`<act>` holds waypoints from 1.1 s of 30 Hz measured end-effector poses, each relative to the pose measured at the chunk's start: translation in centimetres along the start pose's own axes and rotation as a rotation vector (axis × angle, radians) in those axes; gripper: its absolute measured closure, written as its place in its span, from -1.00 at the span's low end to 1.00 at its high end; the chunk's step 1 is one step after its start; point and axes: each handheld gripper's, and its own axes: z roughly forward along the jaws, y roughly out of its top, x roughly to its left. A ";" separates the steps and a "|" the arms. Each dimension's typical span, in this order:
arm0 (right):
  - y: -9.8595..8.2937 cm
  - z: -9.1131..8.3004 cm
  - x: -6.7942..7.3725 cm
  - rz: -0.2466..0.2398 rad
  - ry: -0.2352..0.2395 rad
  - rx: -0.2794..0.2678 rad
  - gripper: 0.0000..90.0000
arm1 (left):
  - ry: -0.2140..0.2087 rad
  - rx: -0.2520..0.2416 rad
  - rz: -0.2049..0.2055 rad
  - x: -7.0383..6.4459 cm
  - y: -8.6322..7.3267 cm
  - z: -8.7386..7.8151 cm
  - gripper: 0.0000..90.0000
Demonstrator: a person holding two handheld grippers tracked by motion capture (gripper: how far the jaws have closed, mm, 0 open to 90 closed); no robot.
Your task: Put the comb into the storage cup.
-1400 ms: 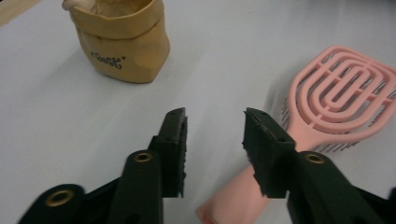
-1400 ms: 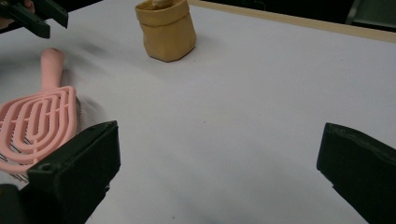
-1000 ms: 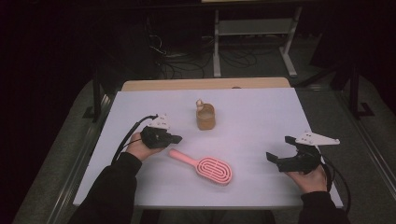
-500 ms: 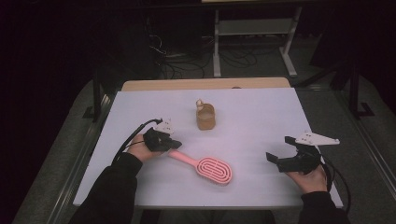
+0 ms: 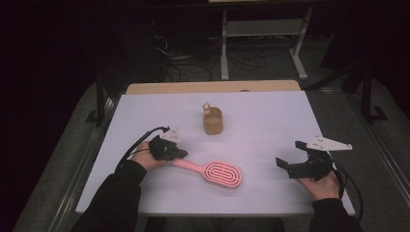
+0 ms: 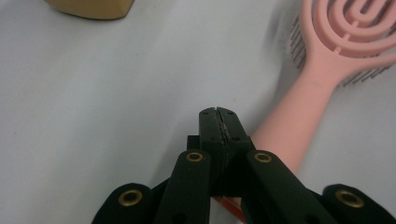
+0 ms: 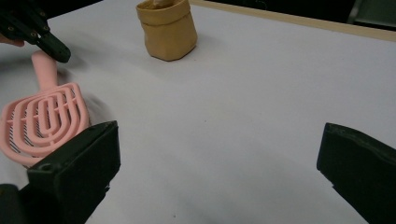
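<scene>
So there's a white-topped desk (image 5: pixel 270 121) with a light wooden edge along the far side, dark room all around it. Lying flat near the front middle is a pink plastic hairbrush with an oval, vented head (image 5: pixel 216 172), handle pointing toward the person's left. Further back, about mid-desk, sits a small tan pouch-like container with a rolled rim (image 5: pixel 212 121), upright, with something pale poking out of the top that I can't make out.

The left gripper (image 5: pixel 175 152) is right at the end of the brush handle. In the left gripper view its fingers (image 6: pixel 208 126) are pressed flat together with no gap, sitting just over and beside the handle (image 6: pixel 292 126), not around it. Whether they actually touch it, I can't tell.

The right gripper (image 5: pixel 290 157) is well off to the right side of the desk, away from both items, held in the person's hand (image 5: pixel 320 186). Its fingers (image 7: pixel 77 170) are spread wide with just bare desk between them.
</scene>
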 end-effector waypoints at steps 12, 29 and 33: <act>0.0 0.1 0.0 0.000 0.001 0.007 -1.00 | -0.015 -0.001 0.007 -0.7 -0.8 -0.4 1.00; -0.1 0.1 0.0 0.001 0.000 0.008 -1.00 | -0.045 0.017 0.022 -1.6 -1.1 -0.9 1.00; -0.1 0.1 0.0 0.002 0.000 0.010 -1.00 | -0.048 0.027 0.030 -1.8 -1.2 -1.1 1.00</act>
